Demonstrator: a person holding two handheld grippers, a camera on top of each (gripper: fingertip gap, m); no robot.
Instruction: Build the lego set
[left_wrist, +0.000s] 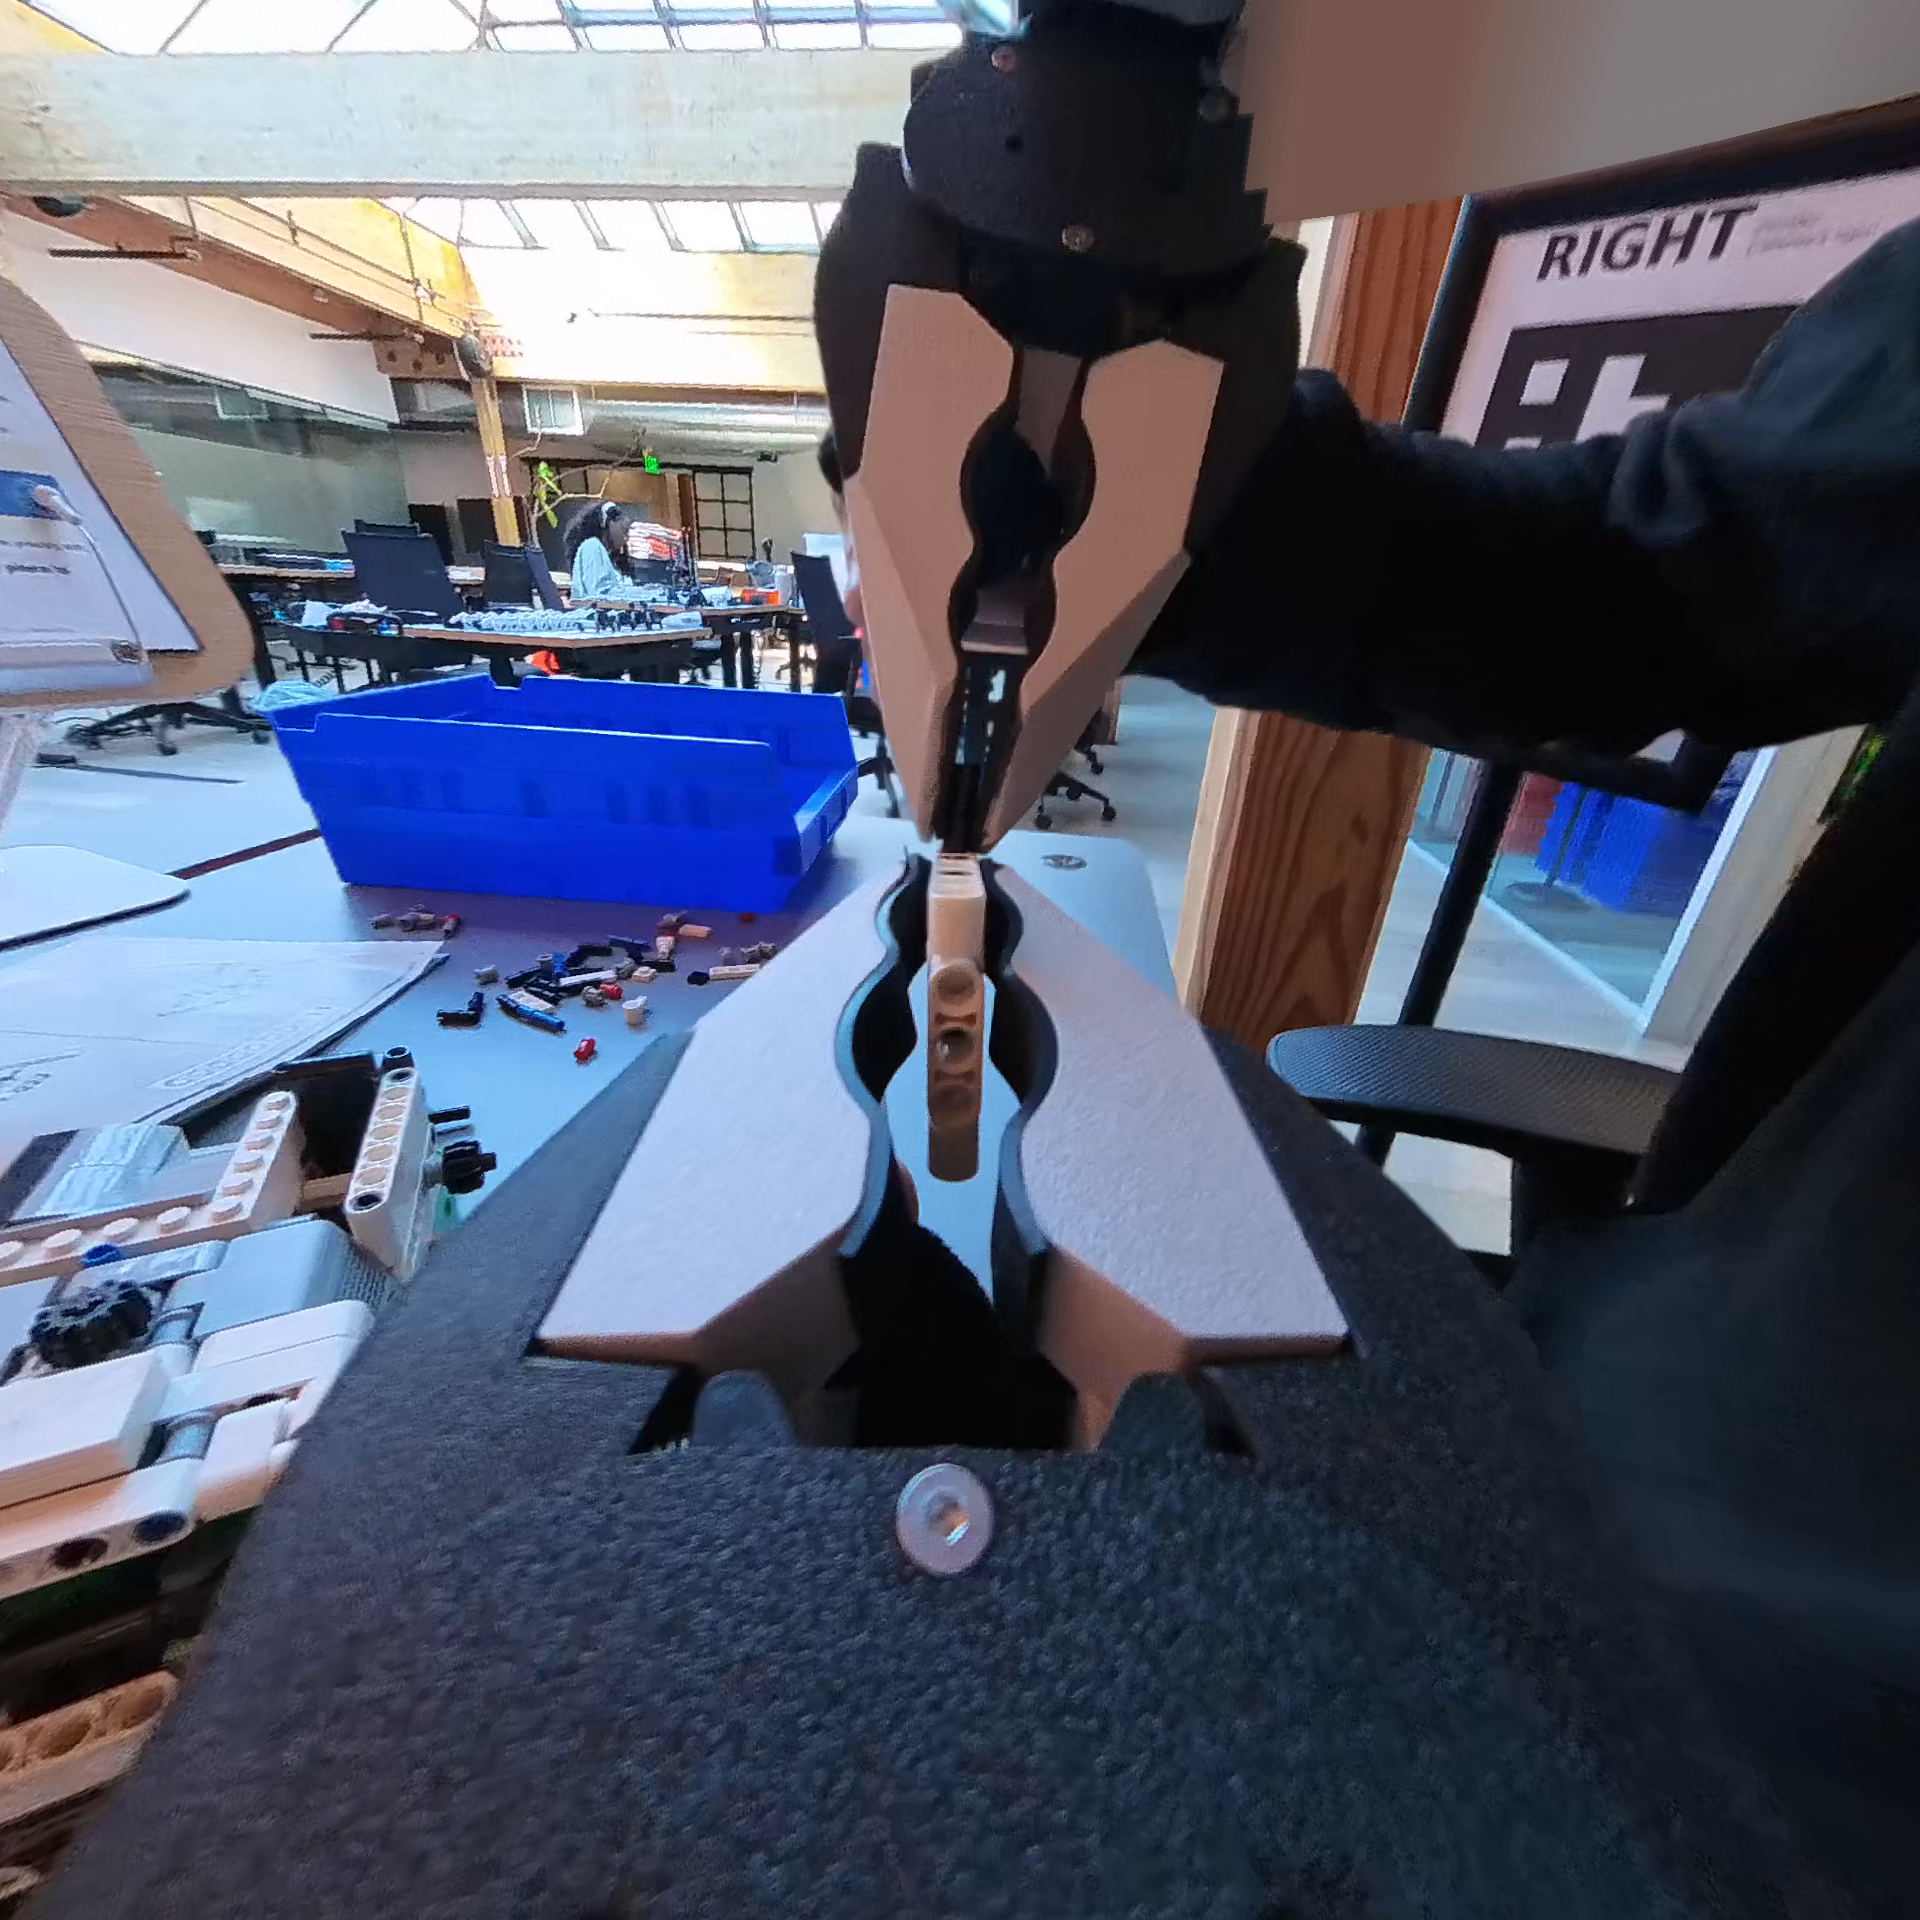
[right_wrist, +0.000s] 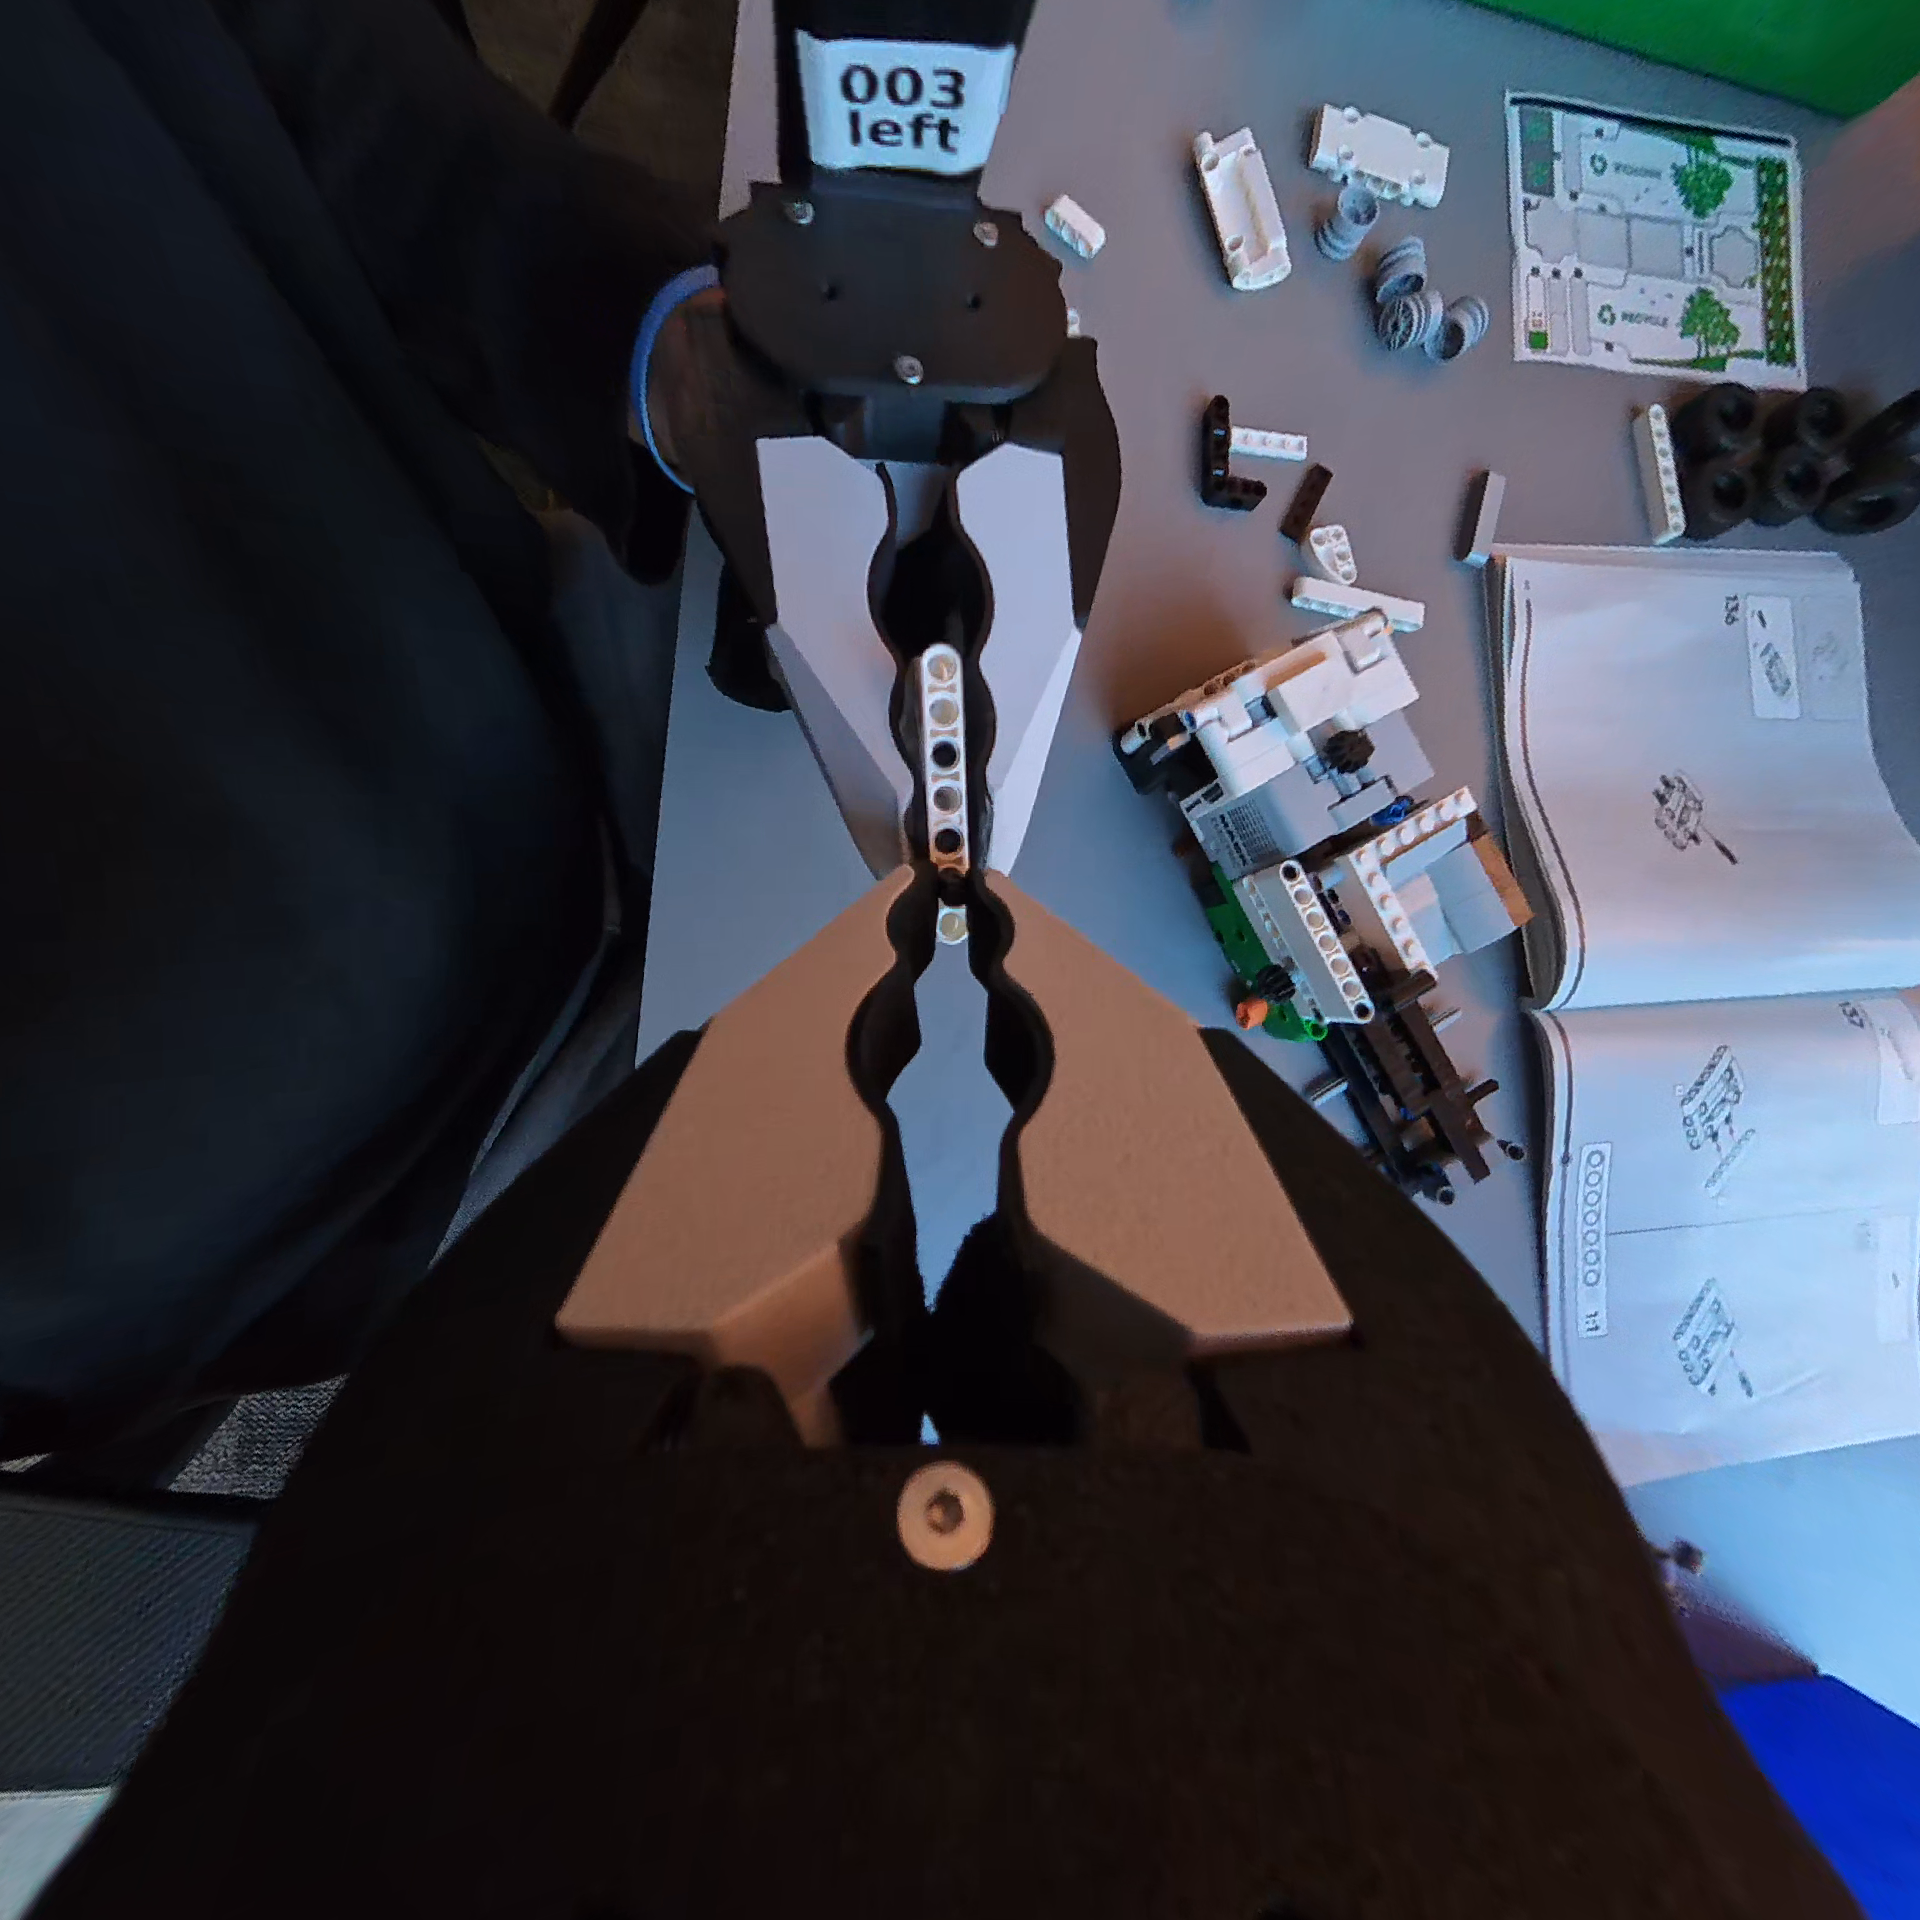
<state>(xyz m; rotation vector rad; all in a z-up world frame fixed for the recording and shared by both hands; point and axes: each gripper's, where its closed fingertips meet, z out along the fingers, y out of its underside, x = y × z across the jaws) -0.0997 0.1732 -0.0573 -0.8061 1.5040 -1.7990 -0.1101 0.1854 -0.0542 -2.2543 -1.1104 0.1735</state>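
My left gripper is shut on a white holed beam that lies lengthwise between its fingers, one end poking past the tips. My right gripper comes down from above, tip to tip with the left, shut on a small black piece. In the right wrist view my right gripper holds that piece against the near end of the white beam, which the left gripper holds above the table's edge. I cannot tell whether the piece is seated in the beam.
A partly built white, grey and green model lies on the grey table beside an open instruction booklet. Black tyres, grey hubs and a sticker sheet lie beyond. A blue bin stands behind loose small pieces. My two grippers' fingertips are within a few centimetres of each other.
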